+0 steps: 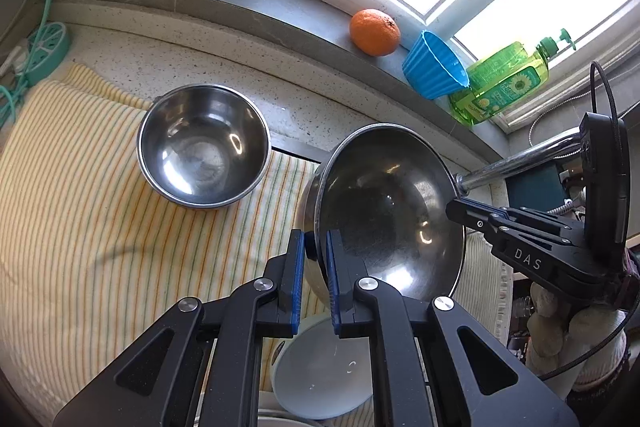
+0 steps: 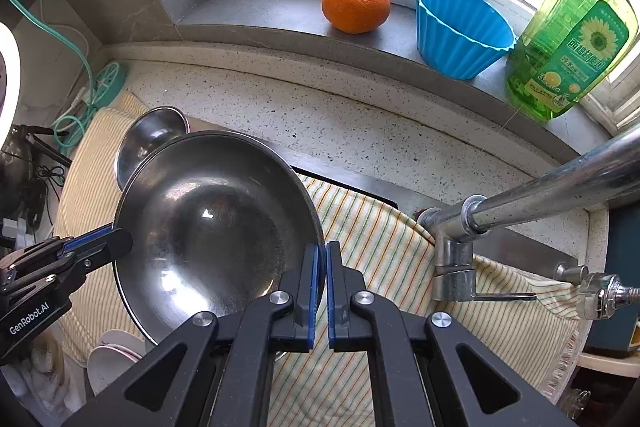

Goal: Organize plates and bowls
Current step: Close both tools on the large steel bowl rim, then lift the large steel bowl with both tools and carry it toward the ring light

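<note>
A wide steel bowl [image 2: 216, 227] hangs in the air above the striped cloth [image 1: 80, 227], tilted so its hollow faces the cameras, and it is empty. The left gripper [image 1: 316, 251] pinches its rim on one side, one blue pad inside the bowl and one outside. The right gripper [image 2: 322, 263] pinches the opposite rim edge, its pads pressed almost together with the thin metal between them. Both grippers point steeply downward; a gloved hand [image 1: 576, 339] carries the right one.

On the cloth behind the held bowl sits a smaller steel bowl [image 1: 204, 155], upright and empty. Below the grippers a white bowl [image 1: 320, 375] lies near the lower edge, with more white dishes [image 2: 112, 355] beside it.

A chrome faucet [image 2: 520, 195] reaches over the cloth. On the window sill [image 2: 260, 11] stand an orange [image 2: 356, 5], an empty blue fluted cup [image 2: 460, 31] and a green soap bottle [image 2: 572, 47].
</note>
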`<state>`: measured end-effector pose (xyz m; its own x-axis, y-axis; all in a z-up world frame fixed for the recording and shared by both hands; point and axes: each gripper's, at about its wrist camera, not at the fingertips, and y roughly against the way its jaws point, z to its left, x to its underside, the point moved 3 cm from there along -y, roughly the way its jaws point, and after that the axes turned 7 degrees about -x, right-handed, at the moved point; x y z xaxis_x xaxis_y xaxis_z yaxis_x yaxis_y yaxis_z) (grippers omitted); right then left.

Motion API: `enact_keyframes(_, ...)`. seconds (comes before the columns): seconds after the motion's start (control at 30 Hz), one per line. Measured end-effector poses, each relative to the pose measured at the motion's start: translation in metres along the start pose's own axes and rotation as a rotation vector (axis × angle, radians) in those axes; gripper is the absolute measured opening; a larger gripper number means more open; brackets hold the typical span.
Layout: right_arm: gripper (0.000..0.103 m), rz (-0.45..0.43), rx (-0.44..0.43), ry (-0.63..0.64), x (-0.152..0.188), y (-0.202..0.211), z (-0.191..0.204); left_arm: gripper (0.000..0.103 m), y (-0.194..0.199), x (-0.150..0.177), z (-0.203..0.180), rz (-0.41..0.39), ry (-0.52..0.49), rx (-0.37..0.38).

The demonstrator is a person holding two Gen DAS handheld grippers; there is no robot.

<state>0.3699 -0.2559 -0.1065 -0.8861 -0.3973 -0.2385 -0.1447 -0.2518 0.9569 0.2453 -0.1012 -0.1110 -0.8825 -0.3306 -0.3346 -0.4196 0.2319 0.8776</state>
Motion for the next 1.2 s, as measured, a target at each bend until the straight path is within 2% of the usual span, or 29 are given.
enact_keyframes(0.33,0.004,-0.031,0.002,0.023,0.006,0.032,0.035,0.009,0.040,0.008,0.015,-0.041,-0.003,0.020)
enact_keyframes(0.7,0.004,-0.056,-0.009,0.068,0.018,0.052,0.095,0.009,0.088,0.023,0.055,-0.094,0.019,0.024)
enact_keyframes(1.2,0.005,-0.005,-0.109,0.163,0.048,0.021,0.205,0.009,0.126,0.058,0.147,-0.105,0.104,-0.046)
